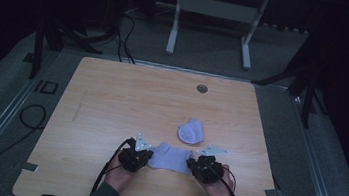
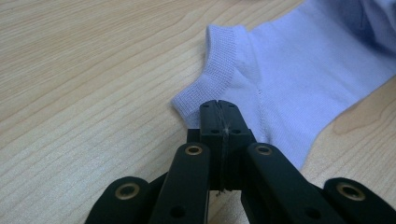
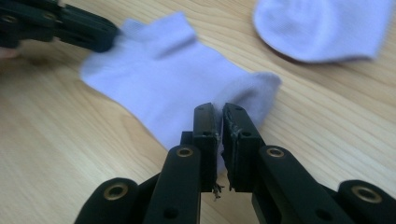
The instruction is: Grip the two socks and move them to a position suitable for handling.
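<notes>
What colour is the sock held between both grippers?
Pale lavender-blue, plain; the sock shows best in the left gripper view.

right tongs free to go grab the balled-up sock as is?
Probably not yet: the right tongs are shut on the flat sock. The balled-up sock lies close behind, with bare table around it.

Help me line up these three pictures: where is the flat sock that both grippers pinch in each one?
High view: flat sock lies low centre, between the hands.
Left gripper view: upper right, cuff edge just above the fingers.
Right gripper view: centre, above the fingers.
Shared landmark: the second sock.
</notes>
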A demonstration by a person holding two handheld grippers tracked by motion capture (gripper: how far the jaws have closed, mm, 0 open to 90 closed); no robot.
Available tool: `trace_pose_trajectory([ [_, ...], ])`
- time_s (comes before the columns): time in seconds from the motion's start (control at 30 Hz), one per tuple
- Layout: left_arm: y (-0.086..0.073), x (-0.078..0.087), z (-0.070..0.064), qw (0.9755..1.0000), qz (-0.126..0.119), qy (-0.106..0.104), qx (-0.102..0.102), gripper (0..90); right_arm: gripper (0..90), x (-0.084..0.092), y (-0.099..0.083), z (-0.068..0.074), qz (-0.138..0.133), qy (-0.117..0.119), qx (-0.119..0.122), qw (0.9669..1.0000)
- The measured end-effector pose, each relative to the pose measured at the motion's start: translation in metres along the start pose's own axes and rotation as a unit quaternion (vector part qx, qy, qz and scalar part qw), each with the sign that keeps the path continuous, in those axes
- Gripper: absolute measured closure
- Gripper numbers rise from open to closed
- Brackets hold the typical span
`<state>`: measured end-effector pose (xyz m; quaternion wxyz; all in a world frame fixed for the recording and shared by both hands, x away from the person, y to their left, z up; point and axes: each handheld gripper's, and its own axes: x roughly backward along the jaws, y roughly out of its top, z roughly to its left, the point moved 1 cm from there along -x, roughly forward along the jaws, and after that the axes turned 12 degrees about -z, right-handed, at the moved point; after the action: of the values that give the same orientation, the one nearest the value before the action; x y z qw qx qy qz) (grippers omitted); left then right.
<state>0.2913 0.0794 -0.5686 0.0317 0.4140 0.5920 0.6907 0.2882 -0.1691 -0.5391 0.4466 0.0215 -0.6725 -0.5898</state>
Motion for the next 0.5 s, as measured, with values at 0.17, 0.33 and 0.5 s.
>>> trace_pose_trajectory([
  [0.17, 0.0, 0.0, 0.0, 1.0, -0.001, 0.0, 0.0, 90.0, 84.1, 0.005, -0.007, -0.016, 0.003, -0.04, -0.016, 0.9991],
  [0.33, 0.0, 0.0, 0.0, 1.0, -0.001, -0.002, 0.002, 90.0, 83.2, 0.01, -0.012, -0.032, 0.006, -0.072, -0.037, 0.9967],
  [0.5, 0.0, 0.0, 0.001, 1.0, -0.001, -0.002, 0.004, 90.0, 79.3, 0.014, -0.011, -0.036, 0.001, -0.084, -0.039, 0.9957],
])
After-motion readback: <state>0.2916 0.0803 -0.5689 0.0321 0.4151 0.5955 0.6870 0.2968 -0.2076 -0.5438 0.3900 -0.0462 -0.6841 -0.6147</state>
